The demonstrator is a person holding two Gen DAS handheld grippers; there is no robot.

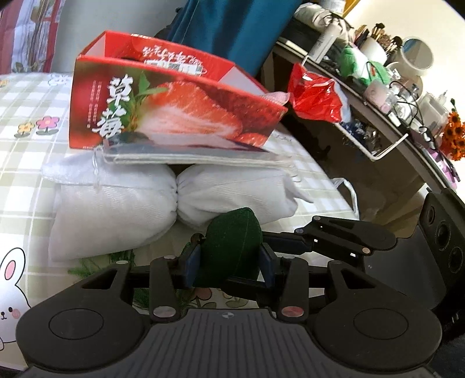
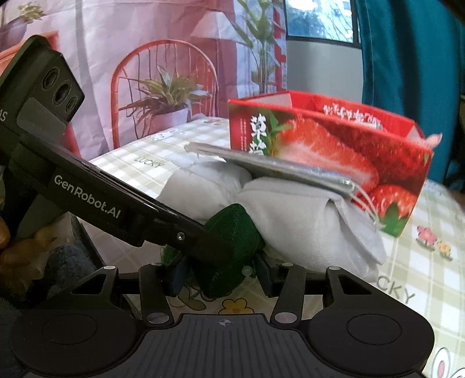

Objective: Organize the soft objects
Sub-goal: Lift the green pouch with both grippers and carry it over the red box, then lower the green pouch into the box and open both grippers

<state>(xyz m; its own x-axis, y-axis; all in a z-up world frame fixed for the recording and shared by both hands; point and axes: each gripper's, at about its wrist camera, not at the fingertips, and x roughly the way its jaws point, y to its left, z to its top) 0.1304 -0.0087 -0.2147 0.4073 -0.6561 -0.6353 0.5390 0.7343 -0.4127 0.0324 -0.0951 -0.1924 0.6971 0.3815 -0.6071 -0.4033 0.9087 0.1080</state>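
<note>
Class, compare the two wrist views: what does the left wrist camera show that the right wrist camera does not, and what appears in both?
Only the left wrist view: a cluttered shelf, a red plastic bag and orange flowers.
Only the right wrist view: a backdrop picturing a red chair, and a window.
Both: the strawberry box, two white pouches, the checked tablecloth, and a green knitted piece between both grippers' fingers.

The left gripper (image 2: 221, 256) crosses the green ball (image 2: 232, 232) in the right wrist view, hiding its middle. The pouches (image 1: 186, 158) cover the strawberry box's (image 1: 174, 110) lower edge. The shelf clutter (image 1: 386, 72) is too small to identify.
</note>
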